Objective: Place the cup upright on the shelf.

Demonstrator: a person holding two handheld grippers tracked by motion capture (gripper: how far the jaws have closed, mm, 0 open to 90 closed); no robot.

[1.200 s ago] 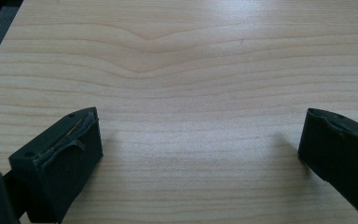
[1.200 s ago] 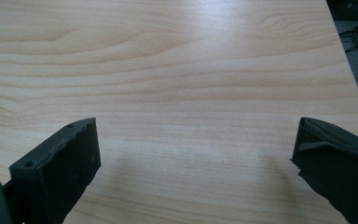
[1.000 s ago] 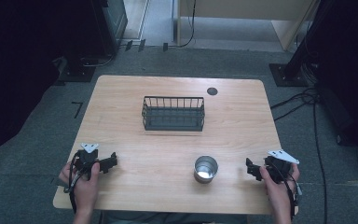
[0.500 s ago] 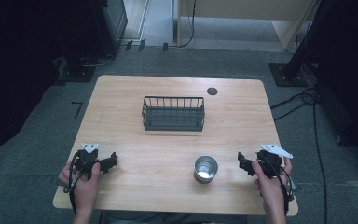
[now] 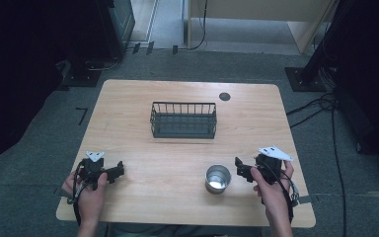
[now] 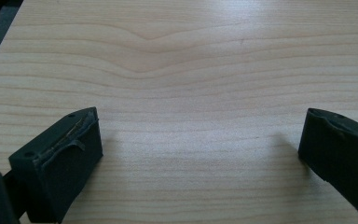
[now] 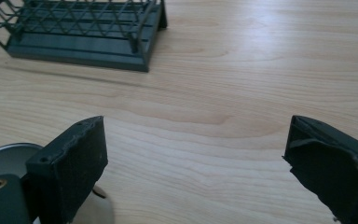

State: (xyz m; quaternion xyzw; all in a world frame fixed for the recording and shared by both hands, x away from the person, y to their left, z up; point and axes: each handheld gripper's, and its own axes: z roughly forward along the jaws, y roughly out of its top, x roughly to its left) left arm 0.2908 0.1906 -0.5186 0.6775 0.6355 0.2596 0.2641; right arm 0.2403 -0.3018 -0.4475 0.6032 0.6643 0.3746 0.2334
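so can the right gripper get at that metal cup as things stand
Probably yes. The right gripper is open and sits just beside the metal cup, with bare table between them; the wire basket stands farther back, out of the way.

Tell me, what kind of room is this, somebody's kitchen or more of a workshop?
Probably a lab or recording space, not a kitchen. A bare wooden table stands on grey carpet, cables trail across the floor by dark equipment stands, and the table carries just a wire basket and a metal cup.
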